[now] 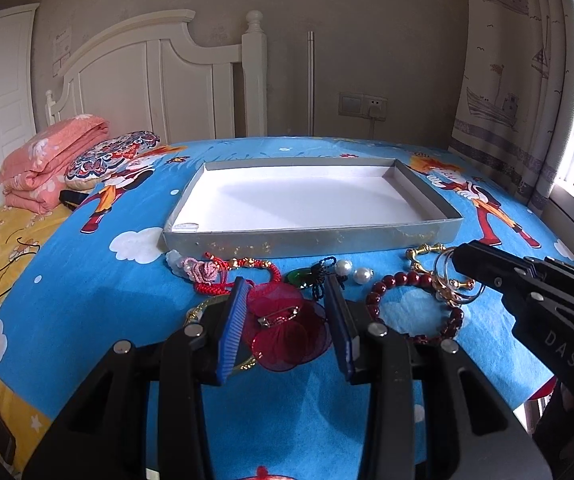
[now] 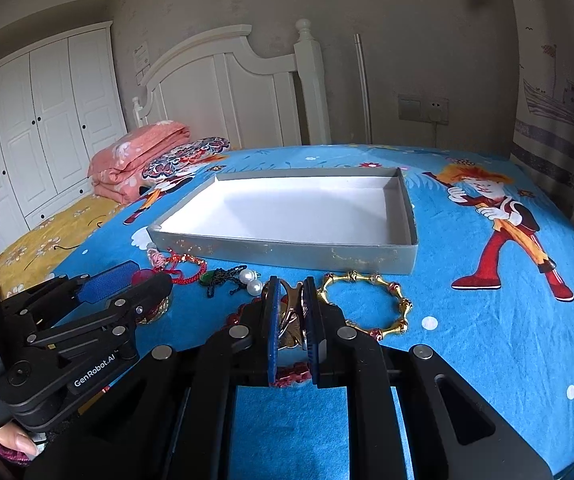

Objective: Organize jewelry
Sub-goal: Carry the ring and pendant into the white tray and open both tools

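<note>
A shallow grey tray [image 1: 307,238] [image 2: 279,250] with a white floor lies on the blue cartoon bedspread. In front of it is a row of jewelry. My left gripper [image 1: 286,280] [image 2: 143,276] is shut on a sheer red flower brooch [image 1: 287,328], with a gold bangle [image 1: 203,307] under it. My right gripper [image 2: 291,280] [image 1: 461,254] is shut on thin silver hoops with a gold piece [image 2: 291,312] [image 1: 449,280]. Around them lie a dark red bead bracelet [image 1: 411,280], a gold bamboo bangle [image 2: 367,304], two pearls [image 1: 351,271] and a green pendant on black cord [image 1: 307,278].
A red cord bracelet with a pink knot [image 1: 207,272] lies at the left of the row. A folded pink quilt [image 1: 51,160] and a patterned pillow [image 1: 111,156] sit far left by the white headboard [image 1: 159,80]. A curtain [image 1: 527,80] hangs at the right. A hand [image 2: 11,444] holds the left gripper.
</note>
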A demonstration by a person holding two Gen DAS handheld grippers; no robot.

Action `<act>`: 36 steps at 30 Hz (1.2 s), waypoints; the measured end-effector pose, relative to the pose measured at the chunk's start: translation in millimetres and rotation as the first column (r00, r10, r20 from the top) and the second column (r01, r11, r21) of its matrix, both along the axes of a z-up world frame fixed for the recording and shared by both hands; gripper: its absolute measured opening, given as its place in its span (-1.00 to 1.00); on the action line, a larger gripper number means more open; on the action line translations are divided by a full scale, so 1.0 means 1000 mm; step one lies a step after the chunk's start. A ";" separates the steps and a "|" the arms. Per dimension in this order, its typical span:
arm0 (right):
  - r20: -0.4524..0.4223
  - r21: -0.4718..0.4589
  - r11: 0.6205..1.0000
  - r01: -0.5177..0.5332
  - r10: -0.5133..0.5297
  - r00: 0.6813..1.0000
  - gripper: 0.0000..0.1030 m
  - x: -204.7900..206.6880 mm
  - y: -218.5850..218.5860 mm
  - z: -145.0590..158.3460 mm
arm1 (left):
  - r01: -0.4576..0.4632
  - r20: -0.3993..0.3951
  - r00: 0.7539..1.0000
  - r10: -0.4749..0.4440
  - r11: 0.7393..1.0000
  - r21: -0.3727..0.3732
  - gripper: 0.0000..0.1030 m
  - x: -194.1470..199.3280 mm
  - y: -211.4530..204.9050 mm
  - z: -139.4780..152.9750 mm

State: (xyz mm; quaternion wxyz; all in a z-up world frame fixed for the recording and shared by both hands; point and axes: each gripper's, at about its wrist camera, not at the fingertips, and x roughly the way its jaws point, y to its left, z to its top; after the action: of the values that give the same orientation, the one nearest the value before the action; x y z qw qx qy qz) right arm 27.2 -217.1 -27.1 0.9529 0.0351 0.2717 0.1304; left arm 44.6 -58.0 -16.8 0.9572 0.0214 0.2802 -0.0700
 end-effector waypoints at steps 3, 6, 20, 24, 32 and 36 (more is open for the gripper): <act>0.006 -0.016 1.000 -0.002 0.002 1.000 -0.73 0.004 0.006 0.003 | -0.008 -0.003 1.000 0.008 1.000 0.002 -0.26 0.004 0.002 0.001; 0.017 -0.019 1.000 0.010 -0.010 1.000 -0.73 0.011 0.007 0.009 | -0.015 -0.003 1.000 0.015 1.000 0.008 -0.26 0.011 0.005 0.005; 0.022 -0.056 0.998 0.022 -0.021 1.000 -0.73 0.070 0.018 0.025 | -0.035 -0.037 0.999 0.036 0.999 0.035 -0.26 0.083 0.008 0.028; -0.003 -0.060 0.998 0.024 -0.024 1.000 -0.73 0.098 0.022 0.024 | -0.043 -0.059 0.997 0.045 0.998 0.038 -0.26 0.112 0.006 0.031; -0.074 -0.046 0.998 0.047 -0.051 0.996 -0.73 0.149 0.021 0.017 | -0.073 -0.098 0.992 0.082 0.994 0.087 -0.25 0.169 -0.005 0.026; -0.105 -0.053 0.996 0.068 -0.074 0.992 -0.73 0.169 0.018 0.013 | -0.095 -0.132 0.986 0.106 0.991 0.089 -0.25 0.191 -0.005 0.019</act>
State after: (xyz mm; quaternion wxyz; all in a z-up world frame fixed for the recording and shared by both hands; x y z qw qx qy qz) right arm 196.1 -198.8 -13.7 0.9416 0.0281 0.3240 0.0876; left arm 235.8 -62.5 2.0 0.9364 0.0419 0.3483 -0.0112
